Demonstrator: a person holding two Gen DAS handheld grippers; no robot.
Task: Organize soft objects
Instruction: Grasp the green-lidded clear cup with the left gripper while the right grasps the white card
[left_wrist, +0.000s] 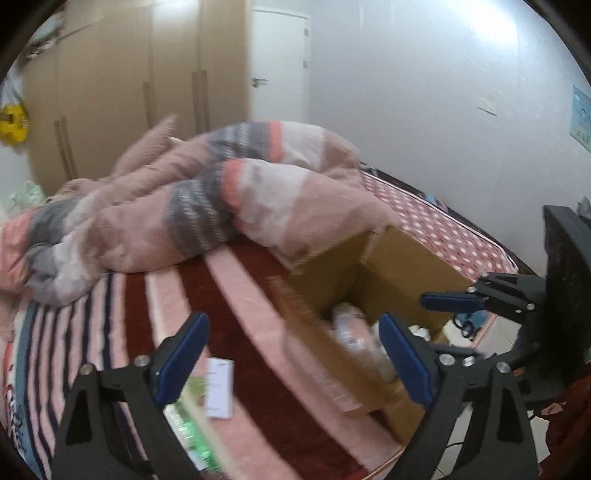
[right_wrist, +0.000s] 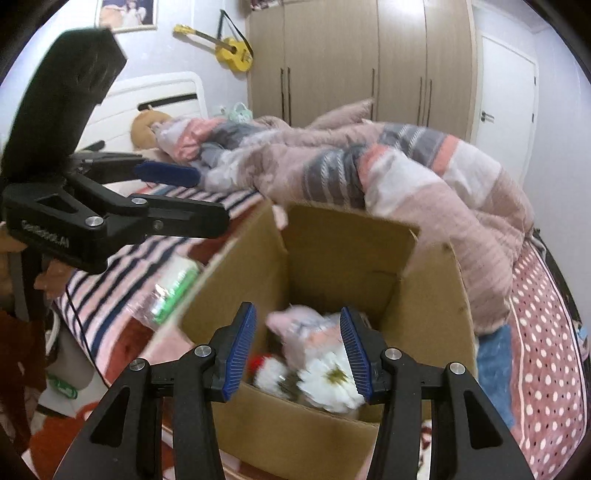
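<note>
An open cardboard box stands on the striped bed. Inside it lie a pink soft toy, a white fluffy item and something red, all blurred. My right gripper hovers over the box's near rim with its jaws partly apart; the toys show below the blue pads, not pinched. From the left wrist view it appears side-on as the right gripper at the box's far side. My left gripper is wide open over the box's left wall with nothing in it. The left gripper also shows at upper left.
A green packet and a white carton lie on the bedspread left of the box. A crumpled pink quilt is heaped behind it. A brown plush rests by the headboard. Wardrobe and door stand beyond.
</note>
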